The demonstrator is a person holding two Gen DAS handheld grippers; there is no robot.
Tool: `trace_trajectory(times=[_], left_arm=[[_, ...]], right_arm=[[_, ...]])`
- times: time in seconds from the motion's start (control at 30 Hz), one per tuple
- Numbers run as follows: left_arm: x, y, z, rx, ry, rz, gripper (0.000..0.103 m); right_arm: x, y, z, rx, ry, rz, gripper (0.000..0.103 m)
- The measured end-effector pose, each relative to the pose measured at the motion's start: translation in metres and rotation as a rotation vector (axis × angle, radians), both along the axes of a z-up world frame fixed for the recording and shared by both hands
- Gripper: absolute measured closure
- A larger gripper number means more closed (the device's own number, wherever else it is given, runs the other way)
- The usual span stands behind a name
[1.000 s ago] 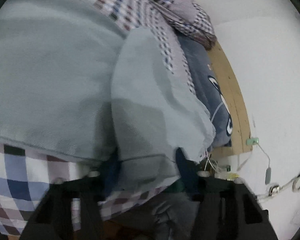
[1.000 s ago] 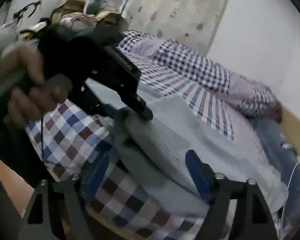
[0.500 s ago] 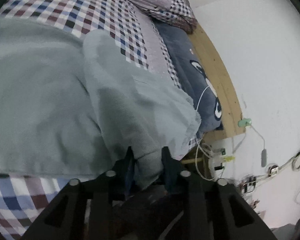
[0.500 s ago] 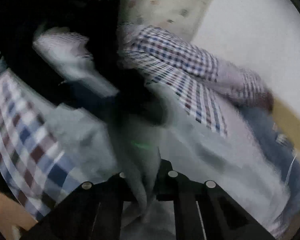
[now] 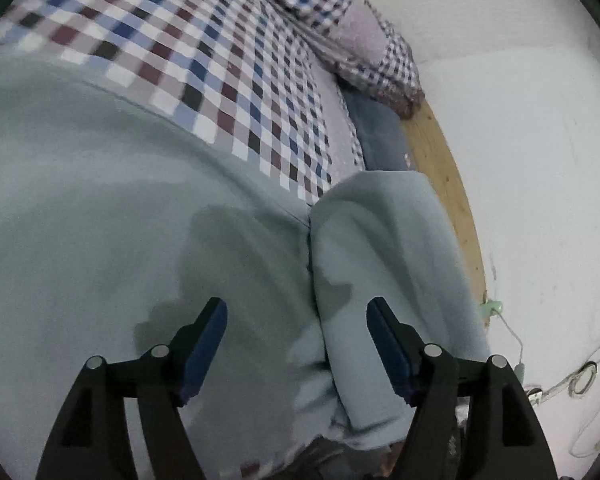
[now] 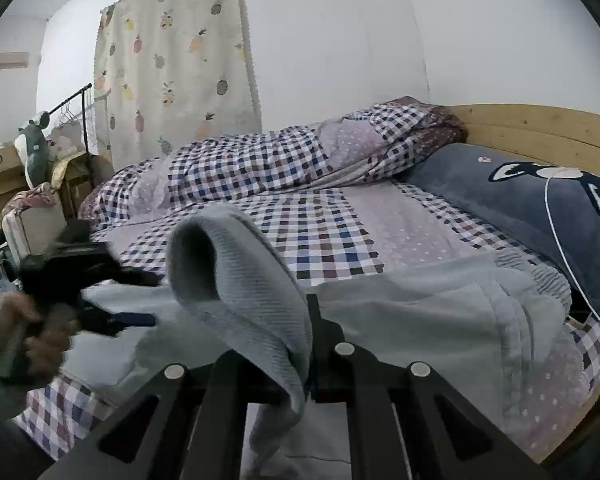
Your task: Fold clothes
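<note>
A pale grey-green knit sweater (image 5: 100, 208) lies spread on the checked bed. In the left wrist view my left gripper (image 5: 296, 340) is open just above the sweater, with nothing between its blue pads; a folded-over sleeve (image 5: 384, 248) lies beside its right finger. In the right wrist view my right gripper (image 6: 284, 344) is shut on a fold of the sweater (image 6: 236, 272) and holds it lifted above the bed. The left gripper and the hand holding it (image 6: 72, 280) show at the left of that view.
A checked duvet (image 6: 260, 160) is bunched at the back of the bed. A dark blue pillow (image 6: 540, 204) lies against the wooden headboard (image 6: 540, 128). Cables and a wall (image 5: 560, 380) are to the right. Boxes and a clothes rack (image 6: 72, 112) stand at the far left.
My left gripper has let go of the sweater sleeve and opened, now hovering over the flat sweater. My right gripper has closed on a fold and raised it.
</note>
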State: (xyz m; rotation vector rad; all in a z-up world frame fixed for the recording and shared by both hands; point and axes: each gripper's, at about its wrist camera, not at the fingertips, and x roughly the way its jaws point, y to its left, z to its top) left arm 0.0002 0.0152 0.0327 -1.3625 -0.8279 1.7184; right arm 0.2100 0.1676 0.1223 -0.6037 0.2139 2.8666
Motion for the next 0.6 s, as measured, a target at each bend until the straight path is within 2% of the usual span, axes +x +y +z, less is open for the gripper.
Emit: trace_trajectory(times=[0.07,0.2,0.33,0.4,0.47,0.6], left_arm=[[-0.016,0.002,-0.005,0.006,-0.008,0.009,0.027],[-0.053,0.035,-0.015,0.037,-0.031,-0.018,0.027],[-0.081,0.039,-0.027,0.057,-0.052,0.085,0.032],[-0.094,0.04,-0.034,0.068,-0.062,0.14,0.034],[-0.087,0.028,-0.023,0.108,-0.002,0.177,0.033],[-0.056,-0.001,-0.016,0.024,0.058,0.182,0.031]], right_arm=[[0.001,0.001,0.003,-0.017,0.0,0.004,0.097],[-0.001,0.009,0.006,-0.053,0.007,0.006,0.097],[-0.007,0.011,0.003,-0.064,0.0,0.023,0.097],[-0.014,0.001,-0.002,-0.032,-0.028,0.061,0.097],[-0.022,-0.013,-0.008,0.005,-0.06,0.115,0.095],[-0.048,-0.05,-0.031,0.04,-0.183,0.27,0.092]])
